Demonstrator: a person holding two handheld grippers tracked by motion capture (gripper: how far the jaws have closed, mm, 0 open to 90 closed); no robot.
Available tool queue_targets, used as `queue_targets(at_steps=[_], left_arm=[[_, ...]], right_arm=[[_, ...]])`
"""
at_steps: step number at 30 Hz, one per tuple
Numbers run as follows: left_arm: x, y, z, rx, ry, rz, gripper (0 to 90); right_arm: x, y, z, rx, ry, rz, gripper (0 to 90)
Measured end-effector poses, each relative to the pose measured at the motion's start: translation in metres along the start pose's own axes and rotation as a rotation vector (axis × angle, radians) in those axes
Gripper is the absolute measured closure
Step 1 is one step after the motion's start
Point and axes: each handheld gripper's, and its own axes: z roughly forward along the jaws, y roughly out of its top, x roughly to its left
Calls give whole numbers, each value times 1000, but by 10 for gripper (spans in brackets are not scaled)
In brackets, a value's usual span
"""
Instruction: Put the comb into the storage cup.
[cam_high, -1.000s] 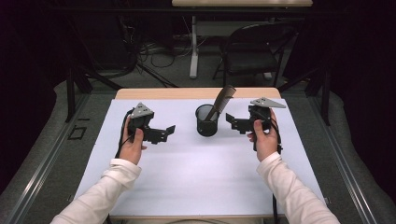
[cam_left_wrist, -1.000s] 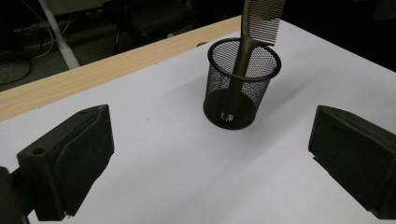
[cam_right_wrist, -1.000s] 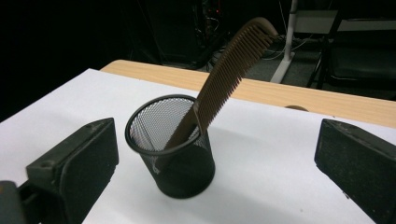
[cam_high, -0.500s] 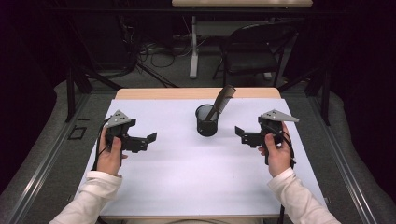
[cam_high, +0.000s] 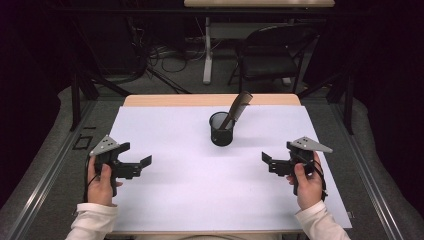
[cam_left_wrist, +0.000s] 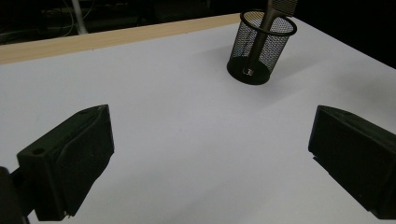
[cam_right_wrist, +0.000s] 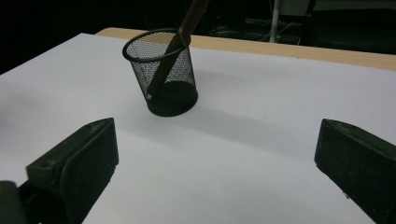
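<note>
Both claws wide, empty: left claw (cam_high: 146, 161), right claw (cam_high: 266, 159). Comb (cam_high: 237, 107) leans in mesh cup (cam_high: 221, 131), ahead between them. Suggest right claw pinches comb high; left steadies cup.

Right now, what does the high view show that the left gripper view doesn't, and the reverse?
High view alone: the person's two hands, each holding black tongs, left tongs and right tongs, wide apart near the white table cover's side edges, plus a black folding chair and floor cables behind the table.

Left gripper view alone: a close look through the mesh at the comb's thin handle resting on the cup's floor, framed by that tool's open jaws.

Both: the black wire-mesh cup with the brown comb leaning in it.
</note>
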Motion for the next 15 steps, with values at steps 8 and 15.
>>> queue_targets(at_steps=[8, 15], left_arm=[[10, -19, -11, -27, 15, -17, 3], [14, -32, -13, -46, 9, -20, 3]], right_arm=[[-4, -23, -4, 7, -18, 16, 0], [-9, -41, -4, 5, -43, 18, 0]])
